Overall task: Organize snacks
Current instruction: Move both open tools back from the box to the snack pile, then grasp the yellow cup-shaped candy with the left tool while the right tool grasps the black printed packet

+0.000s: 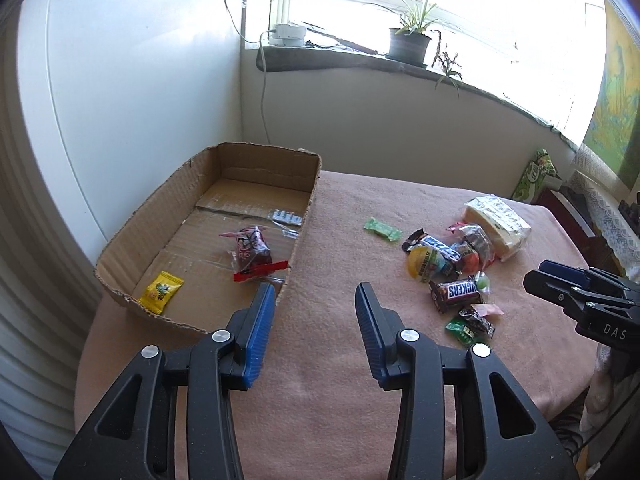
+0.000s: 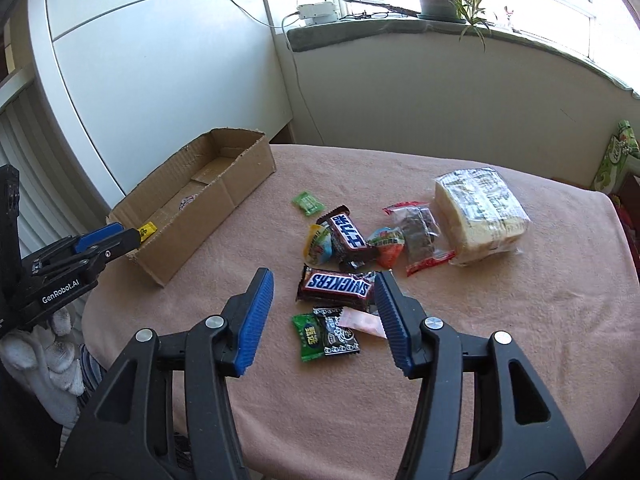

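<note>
**Q.** What is shown nearest the right wrist camera?

**A.** The right gripper [image 2: 324, 300] is shown with its blue ribbed jaws spread wide and nothing held. Between the jaws, on the pink cloth-covered table [image 2: 500, 360], a small green foil candy [image 2: 307, 337], a black printed sachet [image 2: 338, 336] and a pale pink wrapper [image 2: 362, 322] are seen, overlapping one another. All three are judged very light and crinkly; a pinch across the flat middle is advised, since the crimped ends would slip.

**Q.** And just beyond?

**A.** A brown Snickers bar [image 2: 338, 286] is shown just past the jaw tips. It is judged firm though glossy, so it is best taken across its short width. Farther on, a second dark chocolate bar [image 2: 348, 236], two egg-shaped foil sweets [image 2: 318, 244] and a clear red-edged pouch [image 2: 420, 236] are piled together. A lone green wrapped sweet [image 2: 307, 203] lies apart. Farthest, a large clear-wrapped pale block [image 2: 480, 212] is judged bulkier and soft, perhaps crushable.

**Q.** Where is the left gripper?

**A.** The left gripper [image 1: 316, 300] is held wide and empty at the near corner of the shallow brown cardboard tray [image 1: 308, 204], in which a yellow sachet [image 1: 162, 291], a dark red-sealed pouch [image 1: 252, 250] and a blister strip [image 1: 286, 217] already lie.
</note>
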